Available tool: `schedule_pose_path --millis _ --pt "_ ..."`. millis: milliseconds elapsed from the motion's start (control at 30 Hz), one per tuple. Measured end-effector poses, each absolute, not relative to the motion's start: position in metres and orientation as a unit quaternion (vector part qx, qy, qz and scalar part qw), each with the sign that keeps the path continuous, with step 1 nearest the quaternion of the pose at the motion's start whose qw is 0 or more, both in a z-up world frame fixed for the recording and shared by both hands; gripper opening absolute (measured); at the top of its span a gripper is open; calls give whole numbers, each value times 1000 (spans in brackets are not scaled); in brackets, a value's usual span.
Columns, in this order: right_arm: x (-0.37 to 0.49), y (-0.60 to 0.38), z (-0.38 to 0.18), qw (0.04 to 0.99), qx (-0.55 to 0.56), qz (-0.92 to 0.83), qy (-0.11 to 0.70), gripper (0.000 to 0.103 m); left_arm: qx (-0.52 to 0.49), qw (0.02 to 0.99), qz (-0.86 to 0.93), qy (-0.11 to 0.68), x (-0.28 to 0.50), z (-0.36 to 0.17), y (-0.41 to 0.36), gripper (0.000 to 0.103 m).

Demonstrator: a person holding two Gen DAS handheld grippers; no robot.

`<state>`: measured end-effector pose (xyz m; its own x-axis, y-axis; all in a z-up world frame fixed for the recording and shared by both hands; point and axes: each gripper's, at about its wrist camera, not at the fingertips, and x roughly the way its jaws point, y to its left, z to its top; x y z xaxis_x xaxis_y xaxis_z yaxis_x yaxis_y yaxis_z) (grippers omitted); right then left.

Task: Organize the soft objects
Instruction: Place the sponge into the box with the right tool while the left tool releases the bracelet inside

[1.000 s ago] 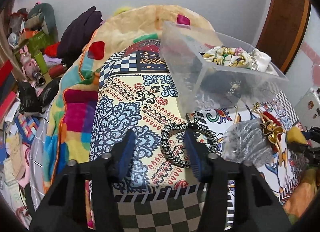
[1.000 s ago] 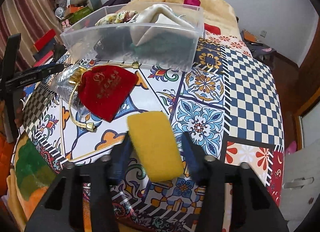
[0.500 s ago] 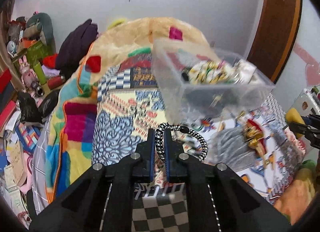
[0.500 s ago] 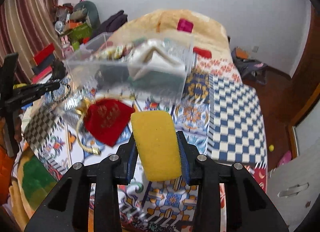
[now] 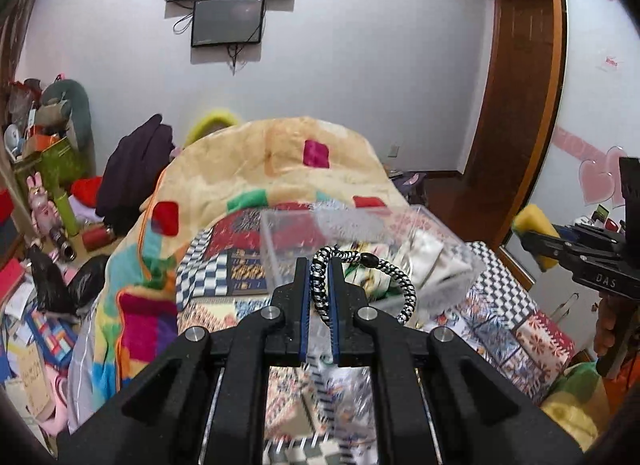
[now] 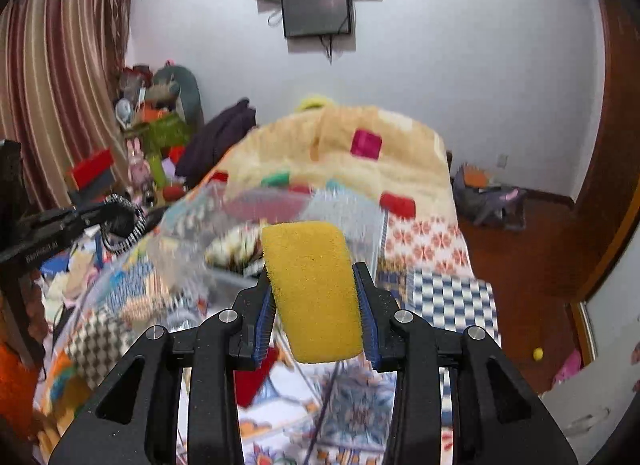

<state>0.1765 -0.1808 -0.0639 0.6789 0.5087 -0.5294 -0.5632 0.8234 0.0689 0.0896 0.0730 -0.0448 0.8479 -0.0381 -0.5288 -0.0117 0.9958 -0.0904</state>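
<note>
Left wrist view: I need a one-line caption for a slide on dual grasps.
Left gripper shut on a hair tie, bin ahead; right gripper holds a sponge.

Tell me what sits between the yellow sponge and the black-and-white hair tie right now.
The clear plastic bin; the right wrist view shows it between the yellow sponge and the black-and-white hair tie.

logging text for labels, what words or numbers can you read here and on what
"DAS": on the right gripper body, seen from the left wrist view.
Embossed lettering on the left gripper body, seen from the right wrist view: too blurred to read.
Nothing else legible.
</note>
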Motion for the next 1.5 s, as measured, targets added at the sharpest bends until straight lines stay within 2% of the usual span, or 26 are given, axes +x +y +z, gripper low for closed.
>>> schedule_pose_path --millis 333,967,1033,1100,1167,1300,1333,1433,1500 --pt "204 -149 -51 918 -34 306 251 34 -39 954 -31 295 140 -48 70 7" --pt "248 -110 -117 893 -88 293 329 35 4 932 -39 360 190 -107 51 8" --pt "249 -109 -118 892 -95 291 332 37 5 931 -41 363 190 -108 50 13" --pt "249 -108 -119 890 -99 292 337 46 4 931 -42 364 188 -107 49 21" --pt "247 -108 -117 889 -101 292 337 63 4 932 -42 360 185 -104 49 30" --pt "241 -111 -108 895 -104 289 323 69 2 938 -41 343 174 -92 49 49" --pt "239 -113 -104 897 -101 290 320 71 2 941 -40 337 170 -87 49 51" --pt "232 -121 -90 904 -88 288 304 82 -2 947 -38 320 158 -74 50 61" --pt "225 -128 -81 909 -81 286 291 84 -4 950 -36 309 150 -66 51 72"
